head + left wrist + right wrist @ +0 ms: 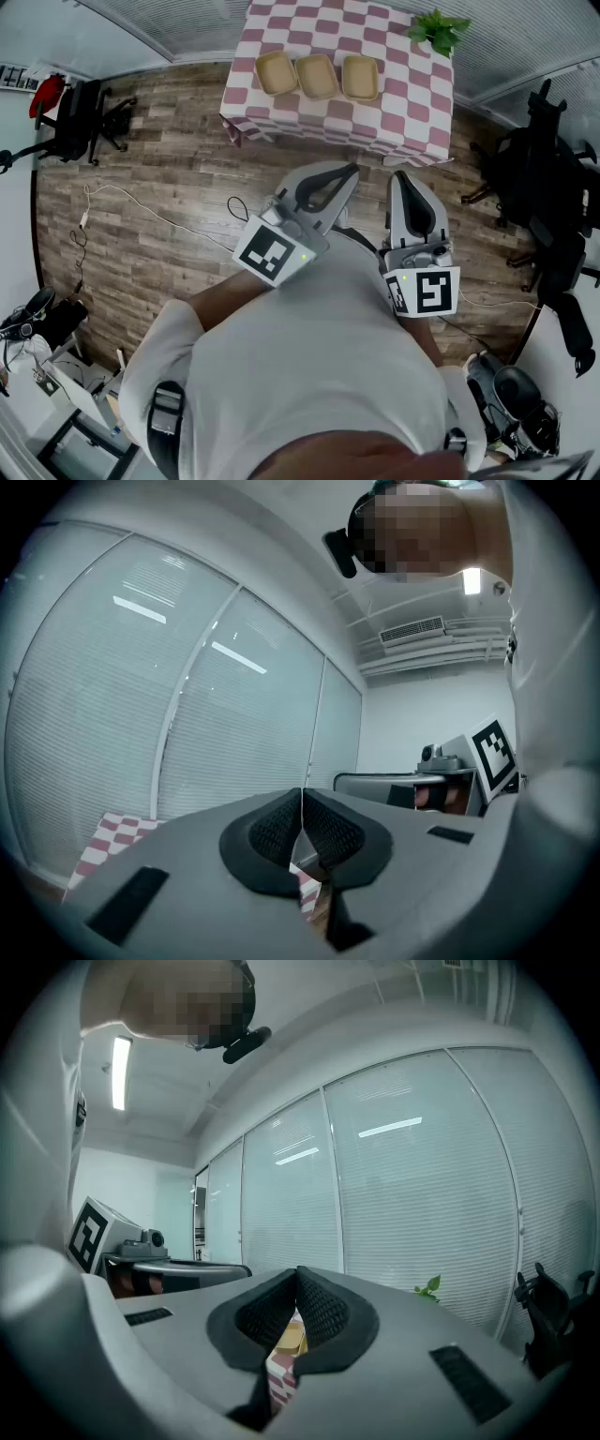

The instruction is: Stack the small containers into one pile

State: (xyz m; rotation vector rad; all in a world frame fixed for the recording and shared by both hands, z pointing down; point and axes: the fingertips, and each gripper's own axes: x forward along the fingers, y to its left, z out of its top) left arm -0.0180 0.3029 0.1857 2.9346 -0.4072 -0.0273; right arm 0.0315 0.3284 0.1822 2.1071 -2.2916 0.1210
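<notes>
Three small tan containers stand side by side in a row on the pink-and-white checked table (394,112): a left one (275,72), a middle one (317,76) and a right one (360,77). None is stacked. My left gripper (352,172) and right gripper (398,176) are held close to the body over the wooden floor, short of the table, both pointing at it. The left gripper (302,794) has its pads pressed together with nothing between them. The right gripper (297,1274) is also shut and empty; a tan container (289,1337) shows far off below its pads.
A green plant (437,30) stands at the table's far right corner. Black office chairs sit at the left (80,117) and right (544,187). A cable (141,211) lies across the wooden floor. Blinds cover the windows behind the table.
</notes>
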